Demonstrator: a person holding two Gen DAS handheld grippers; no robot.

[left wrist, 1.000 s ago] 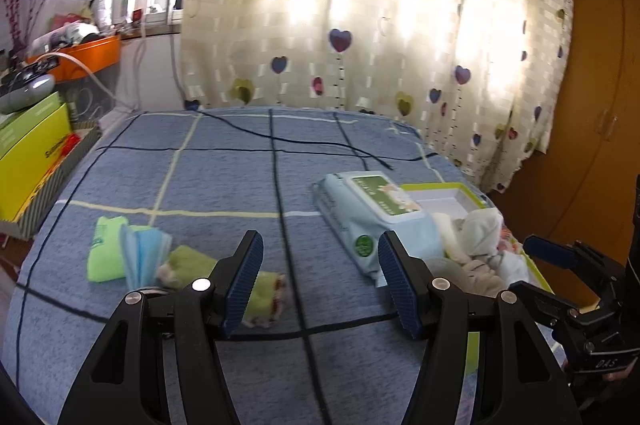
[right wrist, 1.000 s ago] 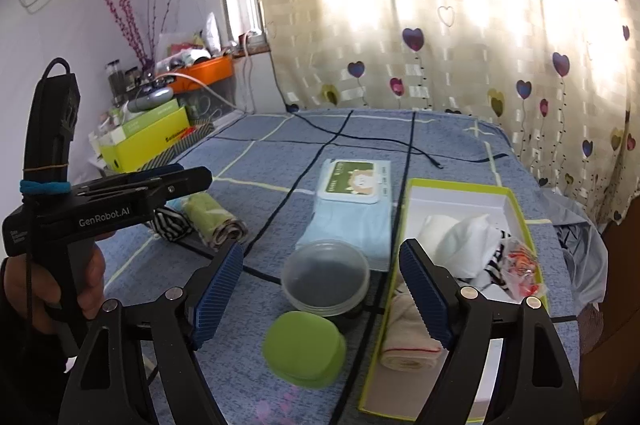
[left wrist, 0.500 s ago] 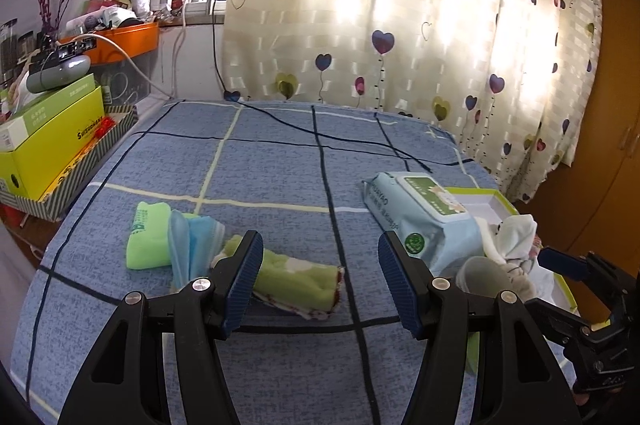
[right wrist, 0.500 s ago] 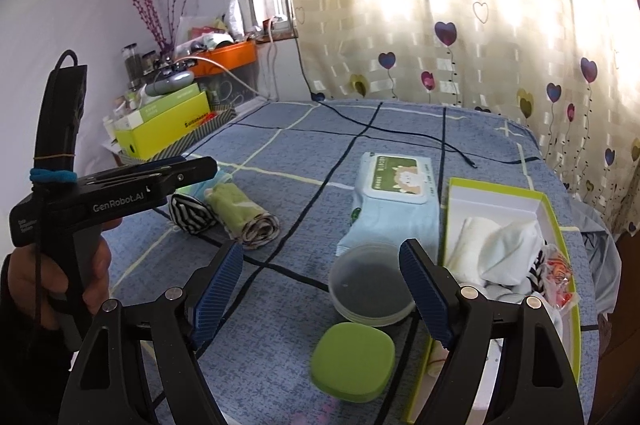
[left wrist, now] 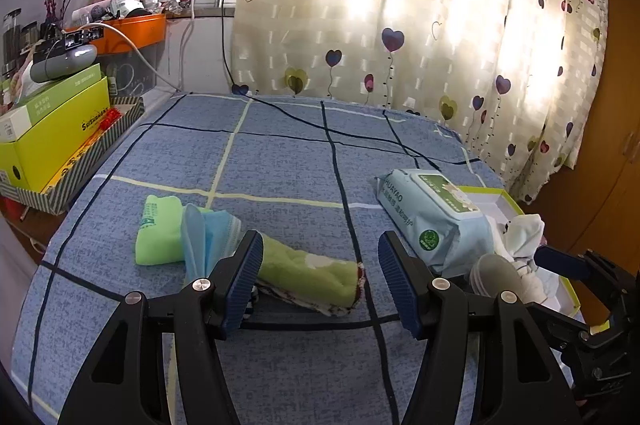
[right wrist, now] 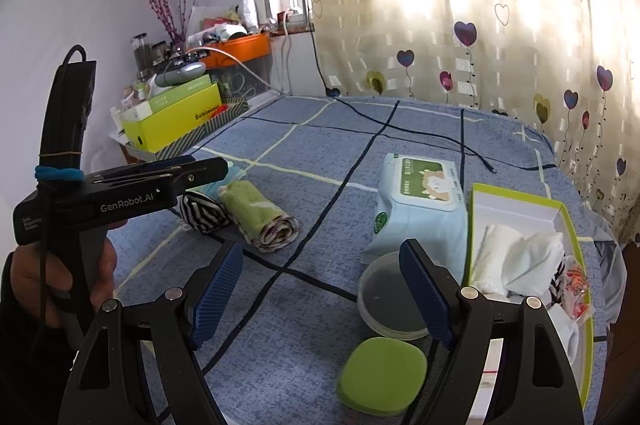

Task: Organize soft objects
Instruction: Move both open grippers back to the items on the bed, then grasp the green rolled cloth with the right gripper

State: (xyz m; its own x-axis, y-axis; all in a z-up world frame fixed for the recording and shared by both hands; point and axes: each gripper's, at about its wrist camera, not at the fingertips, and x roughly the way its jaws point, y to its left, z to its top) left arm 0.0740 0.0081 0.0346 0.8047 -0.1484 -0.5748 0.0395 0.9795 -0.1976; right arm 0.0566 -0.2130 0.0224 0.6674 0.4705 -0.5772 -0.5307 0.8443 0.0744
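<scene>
A rolled green towel [left wrist: 308, 275] lies on the blue bed cover just past my open, empty left gripper [left wrist: 320, 277]; it also shows in the right wrist view [right wrist: 260, 215]. Beside it lie a black-and-white striped roll [right wrist: 202, 211], blue face masks [left wrist: 208, 237] and a green packet [left wrist: 158, 235]. A green-rimmed white box [right wrist: 520, 209] at the right holds white cloths [right wrist: 516, 257]. My right gripper [right wrist: 320, 295] is open and empty, above the cover left of the box.
A wipes pack [right wrist: 420, 201] lies left of the box. A clear round tub [right wrist: 390, 299] and a green lid [right wrist: 382, 377] sit near my right gripper. A black cable [left wrist: 320, 129] crosses the far bed. Yellow boxes [left wrist: 52, 137] stand at the left edge.
Both views have shifted left: the green towel roll now sits between my left fingers' line of sight, and the box has slid to the right. Both grippers stay open.
</scene>
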